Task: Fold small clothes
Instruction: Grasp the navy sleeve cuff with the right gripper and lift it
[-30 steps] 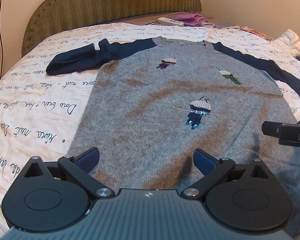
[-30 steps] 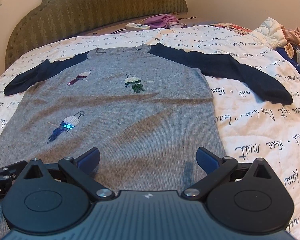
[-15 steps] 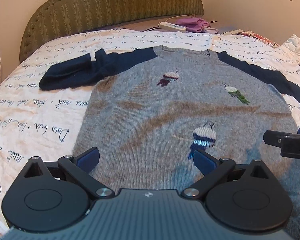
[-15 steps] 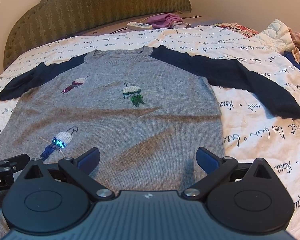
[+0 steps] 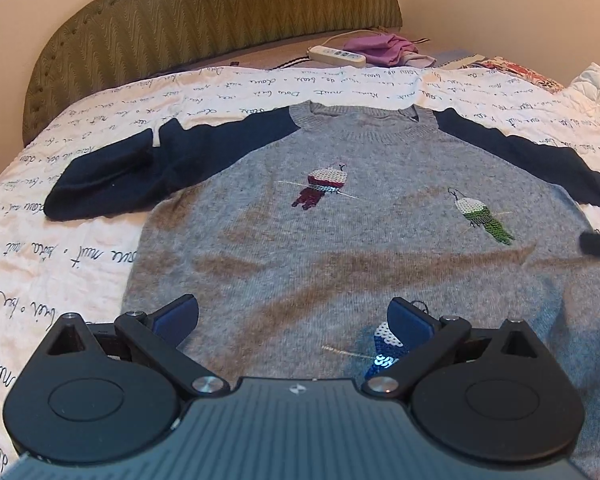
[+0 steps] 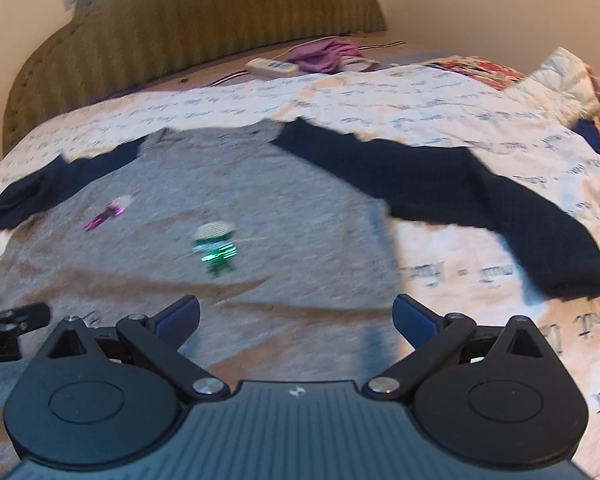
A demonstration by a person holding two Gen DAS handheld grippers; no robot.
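A small grey sweater (image 5: 340, 240) with navy sleeves and sequin birds lies flat, front up, on the bed; it also shows in the right wrist view (image 6: 260, 216). Its left sleeve (image 5: 132, 176) is bunched and its right sleeve (image 6: 480, 204) lies spread out. My left gripper (image 5: 294, 316) is open and empty over the sweater's lower left part. My right gripper (image 6: 296, 316) is open and empty over its lower right part. The right wrist view is blurred.
The bed has a white quilt (image 5: 60, 260) with script print and a green headboard (image 5: 220, 16). A power strip (image 5: 336, 55) and purple cloth (image 5: 384, 49) lie by the headboard. A pile of clothes (image 6: 580, 76) sits at the right edge.
Both grippers have moved forward over the sweater toward the neckline, still open. The sweater has not moved.
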